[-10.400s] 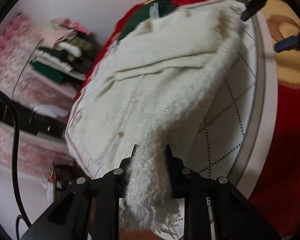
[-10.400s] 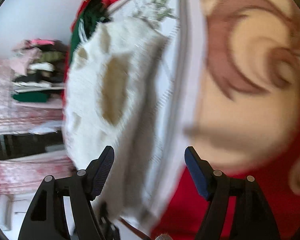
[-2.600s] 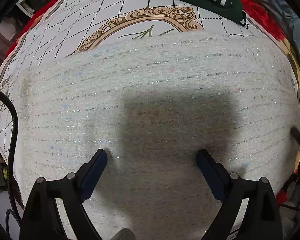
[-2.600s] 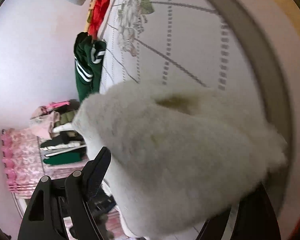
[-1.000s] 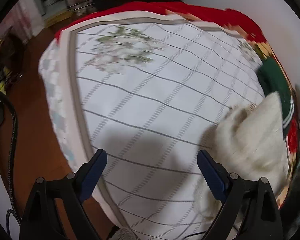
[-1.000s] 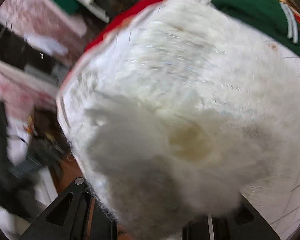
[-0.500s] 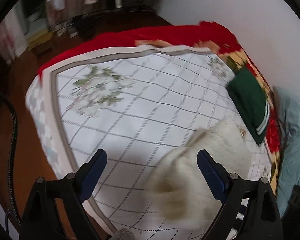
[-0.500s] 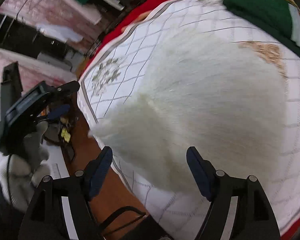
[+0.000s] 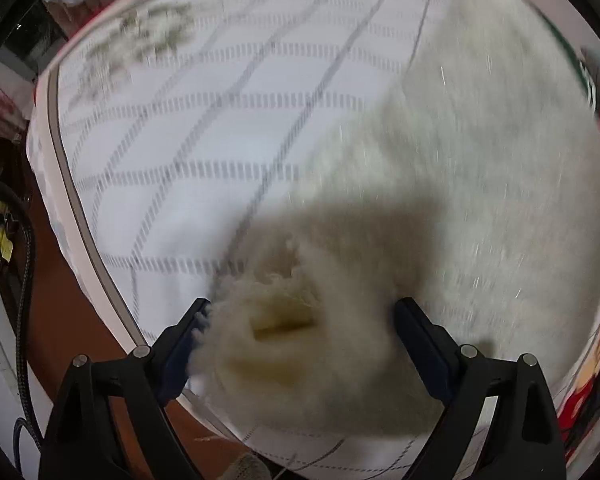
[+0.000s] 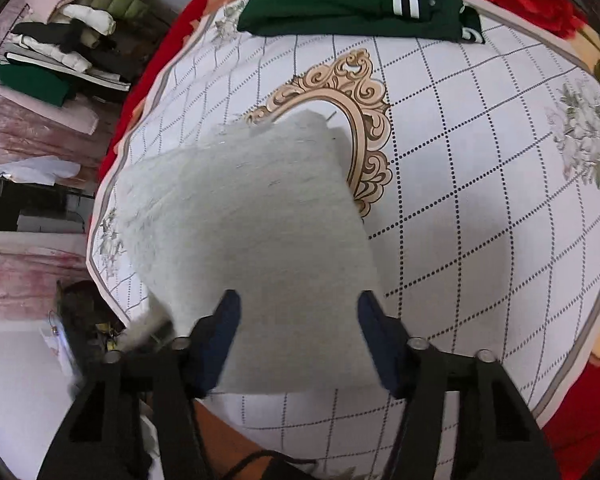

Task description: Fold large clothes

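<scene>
Folded fluffy cream-white knitted garment [image 10: 252, 216] lying on a white quilted bedcover with a dotted grid and gold scrollwork [image 10: 480, 184].
A folded dark green garment with white stripes [image 10: 340, 0] is resting at the cover's far edge; stacked clothes on shelves [image 10: 56, 52] are standing beyond. The left gripper [image 9: 300, 332] and right gripper [image 10: 298, 330] are hovering wide open over the garment's near end, gripping nothing. Bare cover is stretching rightward.

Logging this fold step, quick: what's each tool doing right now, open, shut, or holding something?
Left tool: open, jaws spread around the white fuzzy sweater, not clamped.
Right tool: open, over the folded sweater, holding nothing.
</scene>
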Demonstrator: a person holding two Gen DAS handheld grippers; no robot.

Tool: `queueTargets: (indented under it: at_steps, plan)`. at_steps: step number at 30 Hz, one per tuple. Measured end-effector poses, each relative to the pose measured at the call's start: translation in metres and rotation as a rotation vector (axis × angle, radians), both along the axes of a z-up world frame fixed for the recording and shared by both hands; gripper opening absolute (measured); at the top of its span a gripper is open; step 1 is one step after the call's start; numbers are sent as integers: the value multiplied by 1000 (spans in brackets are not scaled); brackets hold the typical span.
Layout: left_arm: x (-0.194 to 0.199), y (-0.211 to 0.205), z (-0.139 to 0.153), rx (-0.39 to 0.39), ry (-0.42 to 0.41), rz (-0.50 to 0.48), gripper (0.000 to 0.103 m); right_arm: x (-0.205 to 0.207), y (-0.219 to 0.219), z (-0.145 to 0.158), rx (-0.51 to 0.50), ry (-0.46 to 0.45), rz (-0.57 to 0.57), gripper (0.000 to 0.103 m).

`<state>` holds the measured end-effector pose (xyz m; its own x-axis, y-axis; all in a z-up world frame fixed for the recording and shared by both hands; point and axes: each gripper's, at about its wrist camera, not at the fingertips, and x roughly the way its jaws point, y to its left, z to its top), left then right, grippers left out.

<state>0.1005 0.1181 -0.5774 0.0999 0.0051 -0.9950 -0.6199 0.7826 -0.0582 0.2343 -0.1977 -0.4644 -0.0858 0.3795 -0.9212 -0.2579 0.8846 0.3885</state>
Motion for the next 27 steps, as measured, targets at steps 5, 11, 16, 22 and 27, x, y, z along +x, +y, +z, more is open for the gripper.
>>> queueTargets:
  at_steps: [5, 11, 16, 22, 27]
  plan:
    - [-9, -5, -2, 14, 20, -9, 94, 2, 35, -56, -74, 58, 108, 49]
    - [-11, 1, 51, 44, -25, 47, 93, 22, 43, -62, -92, 94, 130, 52]
    - [16, 3, 100, 66, -136, 90, 93, 34, 34, -19, 32, 36, 123, 52]
    - [101, 15, 70, 106, -191, 56, 93, 55, 76, -31, 92, 31, 130, 37]
    - [123, 29, 19, 13, -140, 38, 94, 69, 113, -69, -18, 48, 133, 36]
